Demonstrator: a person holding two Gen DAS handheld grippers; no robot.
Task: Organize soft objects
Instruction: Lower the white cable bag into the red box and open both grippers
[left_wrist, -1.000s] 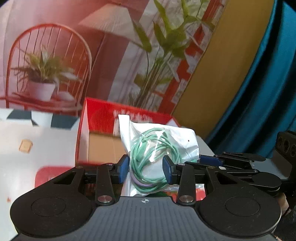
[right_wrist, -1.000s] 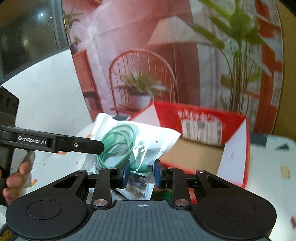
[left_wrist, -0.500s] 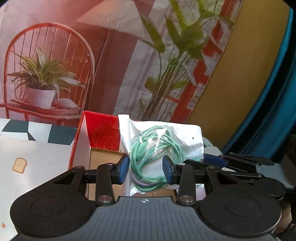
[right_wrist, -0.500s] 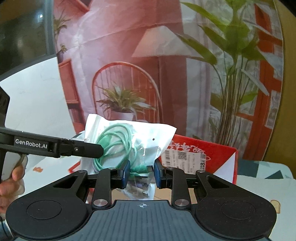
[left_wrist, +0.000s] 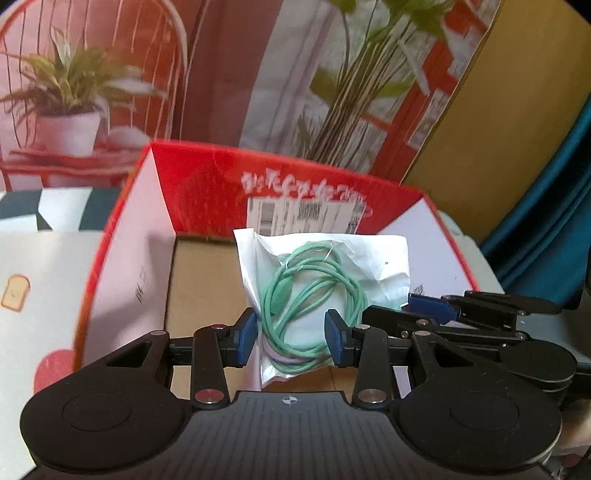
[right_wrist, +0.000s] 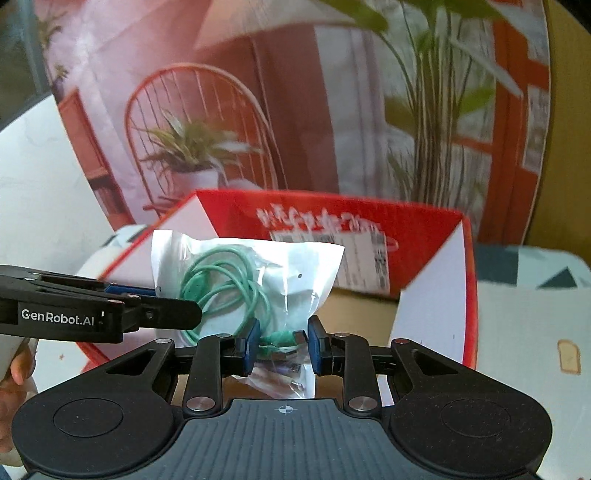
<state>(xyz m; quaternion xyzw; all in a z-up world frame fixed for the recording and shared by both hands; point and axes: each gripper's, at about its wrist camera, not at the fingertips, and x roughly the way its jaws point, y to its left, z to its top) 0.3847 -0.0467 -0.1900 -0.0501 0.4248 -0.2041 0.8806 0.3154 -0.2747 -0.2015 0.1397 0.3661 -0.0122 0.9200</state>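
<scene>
A clear plastic bag (left_wrist: 321, 266) with a coiled green cable inside hangs over the open red box (left_wrist: 207, 199), above its brown cardboard floor. My left gripper (left_wrist: 291, 341) is shut on the bag's lower part, its blue pads pressing both sides. The right gripper (left_wrist: 391, 310) reaches in from the right and holds the bag's edge. In the right wrist view the bag (right_wrist: 258, 266) hangs in front of the red box (right_wrist: 424, 229). There my right gripper (right_wrist: 283, 345) is shut on its bottom corner, where cable plugs show. The left gripper (right_wrist: 184, 314) grips it from the left.
The box's white side flaps (left_wrist: 136, 251) stand up on both sides. It rests on a white tablecloth with a toast print (left_wrist: 14, 291). A printed backdrop of a chair and plants rises behind it, and a blue curtain (left_wrist: 546, 221) hangs at the right. A person's hand (right_wrist: 18, 369) holds the left gripper.
Both grippers have carried the bag forward and down to the red box. The box now fills more of both views, and its cardboard floor lies under the bag.
</scene>
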